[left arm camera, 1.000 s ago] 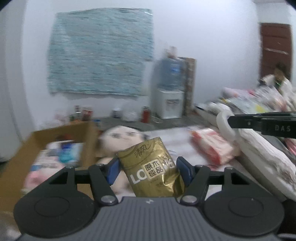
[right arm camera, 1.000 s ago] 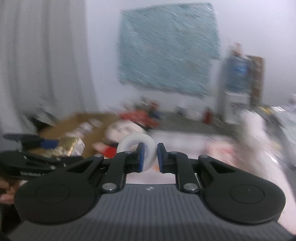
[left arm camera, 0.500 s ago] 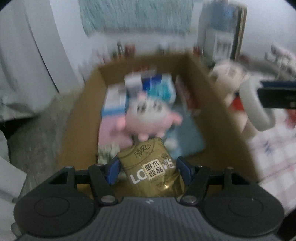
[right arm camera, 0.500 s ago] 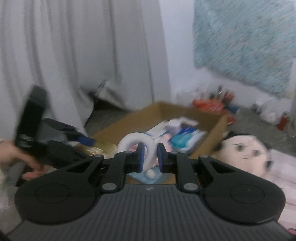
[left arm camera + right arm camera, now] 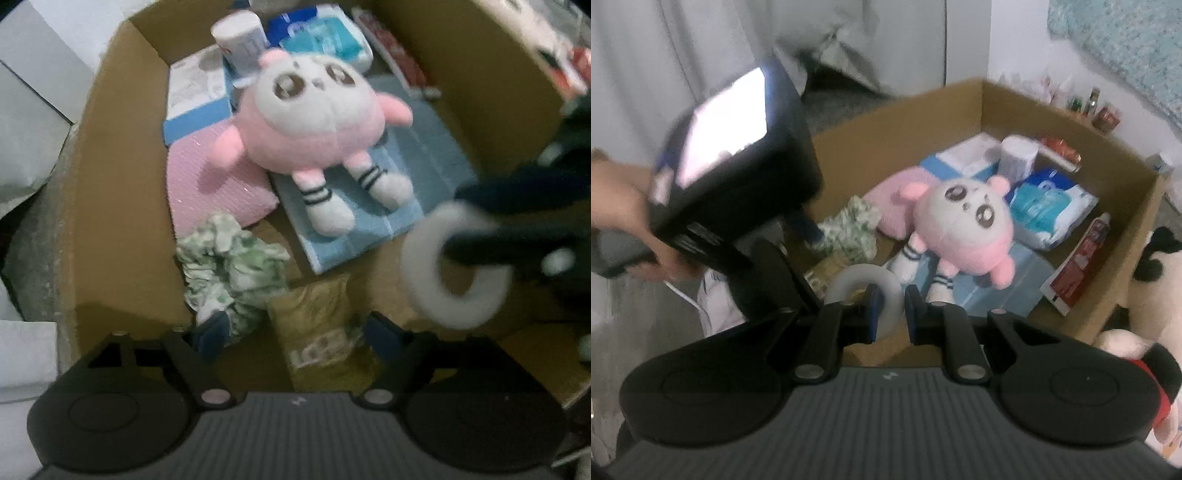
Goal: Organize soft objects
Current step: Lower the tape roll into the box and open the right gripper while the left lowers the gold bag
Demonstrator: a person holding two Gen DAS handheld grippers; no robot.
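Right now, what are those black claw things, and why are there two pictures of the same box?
They are two grabbers a person holds, one in each hand. Each carries a camera looking along its fingers, so you get two views. Both look down into a cardboard box where a pink plush toy lies on a blue cloth. The right gripper pinches a white ring. The left gripper is open around a gold packet, which is blurred, so I cannot tell if it has landed.

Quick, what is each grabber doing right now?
Left gripper: open, gold packet loose between its fingers.
Right gripper: closed on the white ring.
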